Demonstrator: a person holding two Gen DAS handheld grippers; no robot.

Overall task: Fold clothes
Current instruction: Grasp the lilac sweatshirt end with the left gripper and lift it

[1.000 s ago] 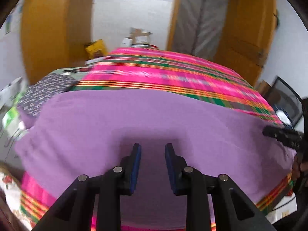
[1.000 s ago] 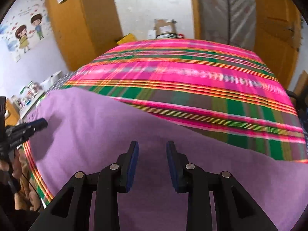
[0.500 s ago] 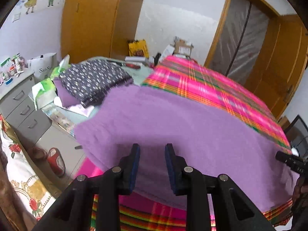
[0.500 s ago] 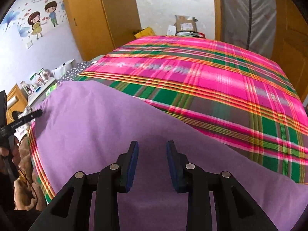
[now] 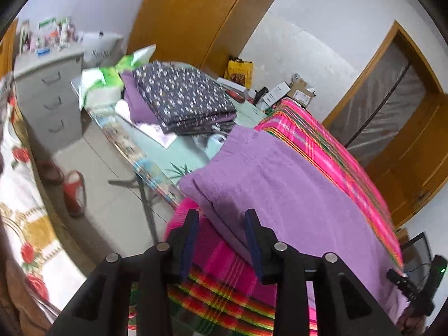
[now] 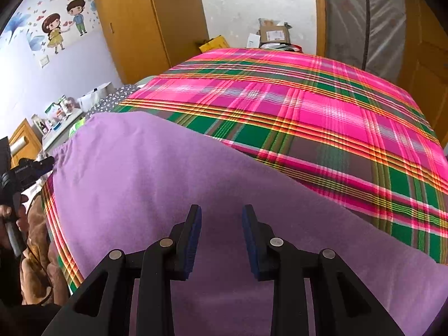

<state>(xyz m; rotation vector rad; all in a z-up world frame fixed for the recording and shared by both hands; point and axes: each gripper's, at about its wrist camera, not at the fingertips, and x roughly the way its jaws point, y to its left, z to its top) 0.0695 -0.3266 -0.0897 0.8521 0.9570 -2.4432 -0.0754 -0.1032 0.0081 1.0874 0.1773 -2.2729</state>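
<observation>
The purple cloth (image 5: 294, 196) is lying folded on the plaid bedcover (image 6: 308, 106), its near-left corner sitting right ahead of the left tongs (image 5: 221, 224). Those tongs are standing spread, their jaws having just been opening, and the corner's thick folded edge is showing in the gap between the blue pads (image 5: 190, 240) — the pads are not pressing on it, though the picture is a little blurred there, so whether the right-hand pad is brushing the fabric is hard to say. Below the left tongs, the bedcover's striped border is hanging over the bed's side.

The right tongs (image 6: 221, 218) are hovering over the middle of the purple cloth, jaws parted with nothing between them but a view of the flat fabric beneath. Ahead of them and to the right, the bedcover is spreading out bare in pink and green checks. Far to their left, at the cloth's edge, the left tongs are appearing as a black tip gripped by a hand (image 6: 11, 218).

Left of the left tongs and further ahead, a low desk (image 5: 179, 154) is carrying a stack of folded clothes topped by a dark dotted fabric (image 5: 182, 98), with green-and-white packages (image 5: 103, 81) beyond. Further left, a grey drawer cabinet (image 5: 47, 98) is standing against the wall, and a red slipper (image 5: 74, 193) is lying on the floor.
</observation>
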